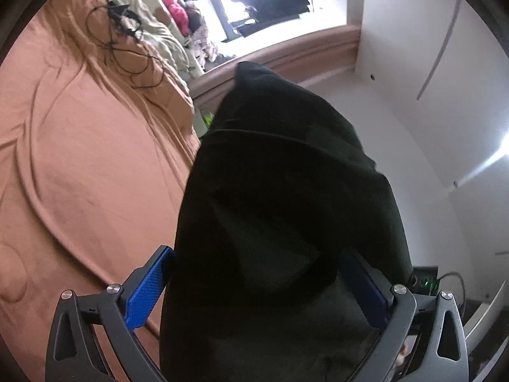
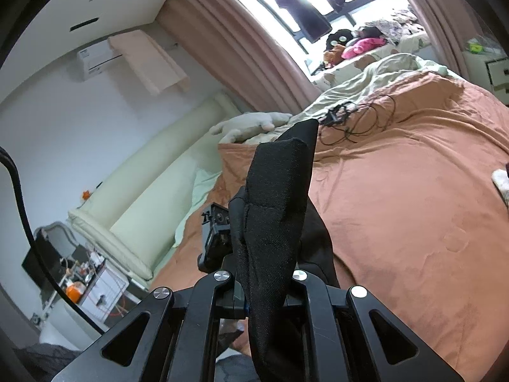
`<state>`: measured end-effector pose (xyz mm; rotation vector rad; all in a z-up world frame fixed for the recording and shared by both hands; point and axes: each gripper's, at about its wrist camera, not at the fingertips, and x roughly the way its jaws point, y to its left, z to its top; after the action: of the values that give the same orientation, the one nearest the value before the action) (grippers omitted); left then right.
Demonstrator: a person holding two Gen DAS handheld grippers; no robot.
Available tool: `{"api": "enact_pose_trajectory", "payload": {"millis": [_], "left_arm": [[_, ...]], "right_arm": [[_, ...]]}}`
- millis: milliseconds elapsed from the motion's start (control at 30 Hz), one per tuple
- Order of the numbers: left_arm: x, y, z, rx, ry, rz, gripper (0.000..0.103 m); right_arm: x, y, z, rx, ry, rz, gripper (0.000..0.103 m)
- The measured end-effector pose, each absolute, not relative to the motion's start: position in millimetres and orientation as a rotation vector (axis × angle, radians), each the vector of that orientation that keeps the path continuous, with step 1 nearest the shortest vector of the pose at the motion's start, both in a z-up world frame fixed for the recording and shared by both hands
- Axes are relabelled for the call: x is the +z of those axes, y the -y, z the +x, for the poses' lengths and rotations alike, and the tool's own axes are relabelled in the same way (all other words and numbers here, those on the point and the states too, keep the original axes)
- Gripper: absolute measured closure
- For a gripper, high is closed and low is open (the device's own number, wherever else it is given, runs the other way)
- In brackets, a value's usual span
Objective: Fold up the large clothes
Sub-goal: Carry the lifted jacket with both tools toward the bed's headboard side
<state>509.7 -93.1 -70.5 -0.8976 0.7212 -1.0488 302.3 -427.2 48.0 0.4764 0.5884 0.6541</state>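
Black garment (image 2: 273, 197) bunched, right tongs (image 2: 264, 289) clamped on it, left tongs (image 1: 257, 286) apart.

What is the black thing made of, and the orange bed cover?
The black garment looks like matte woven cloth; a fine weave and a stitched seam show. The orange bed cover seems a soft, dull fabric, wrinkling in gentle folds.
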Motion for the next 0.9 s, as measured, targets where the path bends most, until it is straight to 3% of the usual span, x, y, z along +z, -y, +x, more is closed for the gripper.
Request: {"api": "enact_pose_trajectory", "payload": {"millis": [33, 100, 133, 167, 267, 533, 900], "left_arm": [[-72, 98, 512, -1.048, -0.730, -0.888, 0.006], [-80, 103, 520, -1.031, -0.777, -0.892, 0.032], [-83, 105, 523, -1.017, -0.798, -0.884, 0.055], [-85, 108, 524, -1.004, -0.810, -0.868, 0.071], [-78, 121, 518, -0.970, -0.794, -0.776, 0.084], [-59, 114, 500, -0.857, -0.745, -0.721, 0.089], [32, 39, 436, -0.748, -0.557, -0.728, 0.090]], "right_arm": [[46, 432, 305, 0.643, -0.590, 0.488, 0.094], [42, 438, 310, 0.629, -0.592, 0.504, 0.094], [41, 441, 311, 0.620, -0.593, 0.508, 0.094], [40, 443, 313, 0.614, -0.594, 0.512, 0.094], [35, 447, 320, 0.595, -0.611, 0.524, 0.094], [34, 449, 324, 0.592, -0.606, 0.564, 0.094], [86, 401, 298, 0.726, -0.513, 0.499, 0.094]]}}
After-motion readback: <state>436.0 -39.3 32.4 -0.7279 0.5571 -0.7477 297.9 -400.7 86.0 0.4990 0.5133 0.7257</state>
